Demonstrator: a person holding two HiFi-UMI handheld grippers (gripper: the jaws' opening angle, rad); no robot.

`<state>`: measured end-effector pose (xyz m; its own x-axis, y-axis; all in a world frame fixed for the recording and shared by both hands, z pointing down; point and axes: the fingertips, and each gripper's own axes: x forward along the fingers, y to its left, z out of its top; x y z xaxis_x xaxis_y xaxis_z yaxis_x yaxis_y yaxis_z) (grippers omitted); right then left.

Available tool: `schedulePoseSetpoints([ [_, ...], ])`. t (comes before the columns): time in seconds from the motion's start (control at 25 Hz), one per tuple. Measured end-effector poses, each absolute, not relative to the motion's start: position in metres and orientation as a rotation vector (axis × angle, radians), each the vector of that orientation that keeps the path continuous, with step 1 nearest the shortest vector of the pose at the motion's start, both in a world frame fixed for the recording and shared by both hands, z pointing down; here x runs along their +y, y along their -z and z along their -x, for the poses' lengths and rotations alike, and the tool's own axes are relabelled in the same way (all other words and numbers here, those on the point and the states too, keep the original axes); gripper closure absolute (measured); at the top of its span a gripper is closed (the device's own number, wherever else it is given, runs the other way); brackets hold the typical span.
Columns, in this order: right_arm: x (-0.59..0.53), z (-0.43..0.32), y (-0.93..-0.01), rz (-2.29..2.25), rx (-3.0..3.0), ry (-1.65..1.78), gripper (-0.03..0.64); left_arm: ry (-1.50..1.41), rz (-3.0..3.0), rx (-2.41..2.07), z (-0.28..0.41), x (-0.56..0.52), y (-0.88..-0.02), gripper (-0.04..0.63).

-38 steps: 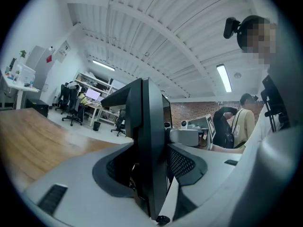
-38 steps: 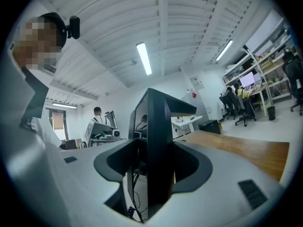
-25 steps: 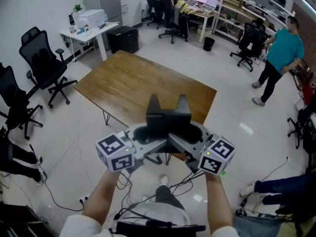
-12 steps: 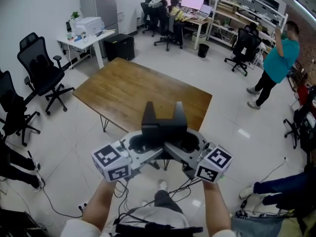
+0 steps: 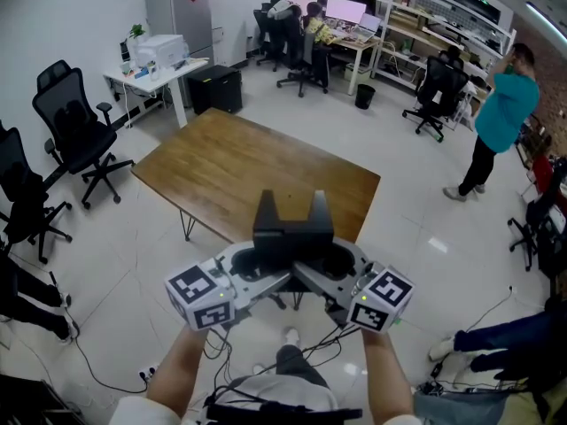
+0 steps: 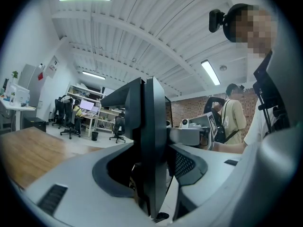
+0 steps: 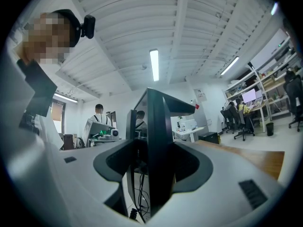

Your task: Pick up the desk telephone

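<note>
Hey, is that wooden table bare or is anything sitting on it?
Bare where visible: the head view shows only wood grain on the table.

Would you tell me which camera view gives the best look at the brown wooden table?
The head view: it shows the brown wooden table nearly whole from above, with its top and thin legs. The left gripper view catches only a strip of its top at the left edge; the right gripper view, a strip at the right.
</note>
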<state>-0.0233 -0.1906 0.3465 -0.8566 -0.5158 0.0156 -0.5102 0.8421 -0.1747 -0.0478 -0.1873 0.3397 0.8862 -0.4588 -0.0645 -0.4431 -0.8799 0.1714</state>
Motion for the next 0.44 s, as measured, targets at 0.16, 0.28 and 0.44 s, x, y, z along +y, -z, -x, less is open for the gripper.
schedulePoseSetpoints([
  [0.16,-0.1916,0.0233,-0.347,0.832,2.984,0.275,0.365,0.152,-2.899,-0.7,0.0478,-0.1885,-0.3399,0.38],
  [0.28,-0.1934,0.0235,-0.3488,0.834,2.983,0.284,0.364,0.146,-2.897,-0.699,0.0479,-0.1902,-0.3411,0.38],
  [0.44,-0.1958,0.0217,-0.3503,0.837,2.985,0.292,0.364,0.136,-2.895,-0.694,0.046,-0.1926,-0.3436,0.38],
])
